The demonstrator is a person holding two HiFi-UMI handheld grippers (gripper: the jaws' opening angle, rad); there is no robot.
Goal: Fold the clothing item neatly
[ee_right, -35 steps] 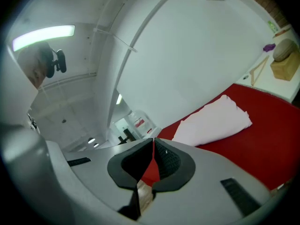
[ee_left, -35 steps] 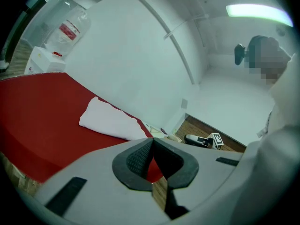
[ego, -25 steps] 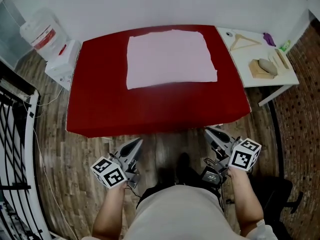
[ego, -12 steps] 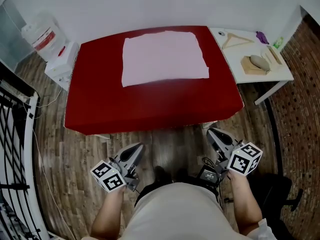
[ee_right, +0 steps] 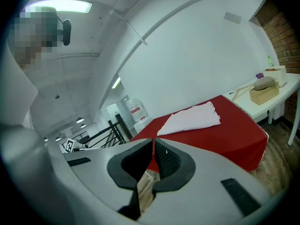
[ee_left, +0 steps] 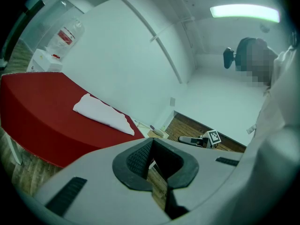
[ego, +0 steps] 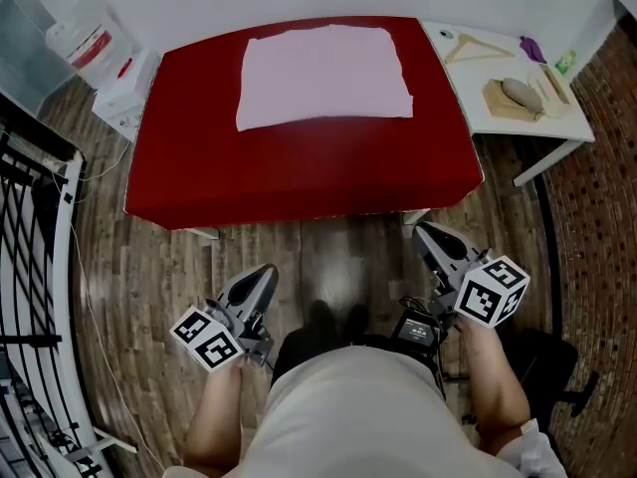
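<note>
A pale pink folded garment [ego: 323,75] lies flat on the far half of the red table [ego: 299,172]. It also shows as a white bundle [ee_left: 102,113] in the left gripper view and as a folded cloth [ee_right: 191,117] in the right gripper view. Both grippers hang over the wooden floor, well short of the table's near edge. My left gripper [ego: 263,275] is shut with nothing in it; in its own view the left gripper [ee_left: 151,143] has its jaws together. My right gripper [ego: 426,233] is shut and empty too, and in its own view the right gripper [ee_right: 153,142] shows its tips meeting.
A white side table [ego: 518,93] at the right carries a wooden hanger [ego: 476,46], a brush on a block [ego: 518,95] and small items. A water jug [ego: 85,43] on a white stand sits at the left. A black railing [ego: 35,297] runs along the left edge.
Both grippers have drawn back from the table toward the person's body, and the table with the garment sits higher in the head view.
</note>
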